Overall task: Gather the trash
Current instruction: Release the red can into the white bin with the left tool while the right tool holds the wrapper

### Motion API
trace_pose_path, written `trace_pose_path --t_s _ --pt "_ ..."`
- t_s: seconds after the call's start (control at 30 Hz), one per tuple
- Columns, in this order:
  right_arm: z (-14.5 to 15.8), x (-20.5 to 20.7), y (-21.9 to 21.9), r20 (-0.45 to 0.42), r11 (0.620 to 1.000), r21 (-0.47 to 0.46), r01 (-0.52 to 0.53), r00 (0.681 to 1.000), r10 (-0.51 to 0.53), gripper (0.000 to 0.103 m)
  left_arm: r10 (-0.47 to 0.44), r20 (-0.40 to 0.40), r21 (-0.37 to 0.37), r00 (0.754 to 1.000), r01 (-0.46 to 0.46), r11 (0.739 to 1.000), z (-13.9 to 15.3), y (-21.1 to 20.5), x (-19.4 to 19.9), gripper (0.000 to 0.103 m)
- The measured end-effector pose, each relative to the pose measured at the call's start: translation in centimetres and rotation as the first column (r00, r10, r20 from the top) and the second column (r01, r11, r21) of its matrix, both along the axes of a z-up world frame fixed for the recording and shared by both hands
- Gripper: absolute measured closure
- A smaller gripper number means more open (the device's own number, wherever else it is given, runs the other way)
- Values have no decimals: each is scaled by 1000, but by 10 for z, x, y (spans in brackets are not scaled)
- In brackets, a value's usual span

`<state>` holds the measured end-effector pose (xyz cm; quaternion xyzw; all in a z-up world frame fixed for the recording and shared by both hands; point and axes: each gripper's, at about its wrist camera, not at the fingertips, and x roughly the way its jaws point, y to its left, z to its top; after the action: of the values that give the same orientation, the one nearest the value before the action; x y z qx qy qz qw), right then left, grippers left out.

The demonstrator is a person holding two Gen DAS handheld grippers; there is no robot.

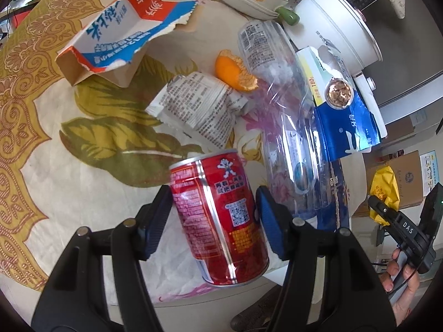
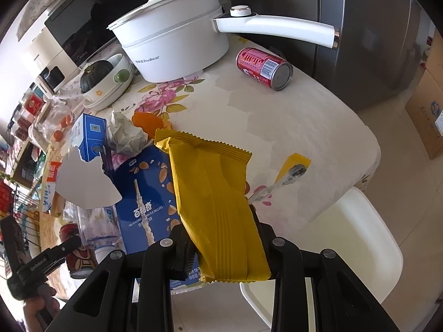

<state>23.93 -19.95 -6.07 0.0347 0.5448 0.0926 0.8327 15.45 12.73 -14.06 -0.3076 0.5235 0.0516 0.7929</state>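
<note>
Red can [image 1: 218,215] pinched between the left gripper [image 1: 213,221] pads, half-wide, tilted above the near table edge. Yellow wrapper [image 2: 218,207] clamped narrow in the right gripper [image 2: 221,249], hanging over the blue biscuit box [image 2: 146,207]. Best kept squeezed, lifted straight, clear of the plastic bottle [image 1: 288,144] and torn carton [image 1: 124,33].

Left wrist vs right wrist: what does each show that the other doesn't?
Left wrist only: the left gripper clamped on a red can, with the printed text of a crumpled paper wrapper readable.

Right wrist only: the right gripper clamped on a yellow snack packet, a second red can lying on its side, a torn yellow strip.

Both: white pot, orange peel, blue biscuit box, floral tablecloth.
</note>
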Motion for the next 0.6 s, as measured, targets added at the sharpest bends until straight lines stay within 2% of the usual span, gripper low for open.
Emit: trace_pose_path --t_s 0.17,0.6 --pt "14 -12 -8 25 1000 -6 -17 1000 17 70 -13 18 5 1000 13 1000 4 -2 -1 44" --pt "48 -50 -45 82 1000 -3 -30 996 31 70 -59 153 19 986 57 998 45 -9 -14 47"
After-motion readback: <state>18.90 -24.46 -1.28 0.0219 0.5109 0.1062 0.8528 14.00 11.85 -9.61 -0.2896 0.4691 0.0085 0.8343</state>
